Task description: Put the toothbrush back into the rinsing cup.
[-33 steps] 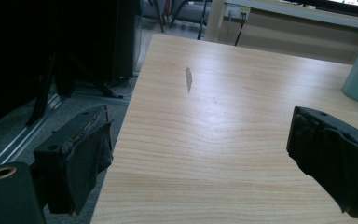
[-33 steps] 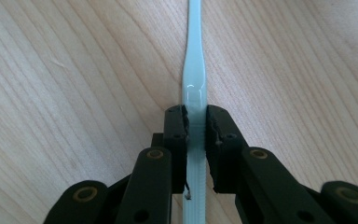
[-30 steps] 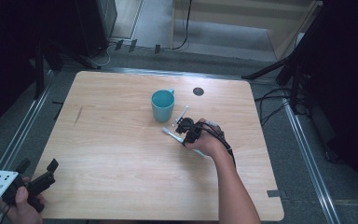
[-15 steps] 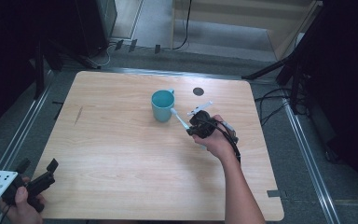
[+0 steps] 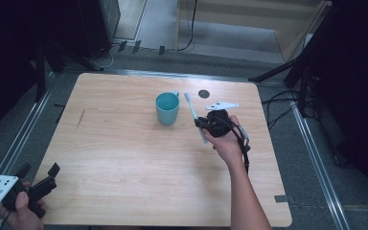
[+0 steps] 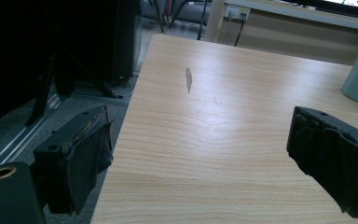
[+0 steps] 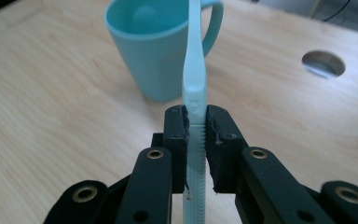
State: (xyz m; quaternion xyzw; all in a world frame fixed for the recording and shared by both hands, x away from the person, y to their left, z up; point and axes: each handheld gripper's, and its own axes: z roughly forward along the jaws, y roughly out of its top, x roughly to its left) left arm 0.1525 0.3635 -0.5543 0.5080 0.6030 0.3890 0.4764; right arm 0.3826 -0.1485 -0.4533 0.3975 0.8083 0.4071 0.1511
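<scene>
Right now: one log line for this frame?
right gripper: shut on toothbrush, lifted beside cup | left gripper: open, idle at table corner

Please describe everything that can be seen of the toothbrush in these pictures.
The toothbrush is slim and pale blue-green, and looks like plastic. Its handle has a ribbed part, and there the right gripper clamps it between black padded jaws. The shaft runs forward from the jaws, past the rim of the teal mug, and its far end leaves the right gripper view. In the high view it lies lifted off the table, head end pointing away from the person, just right of the mug and not inside it. Bristles are too small to tell.
</scene>
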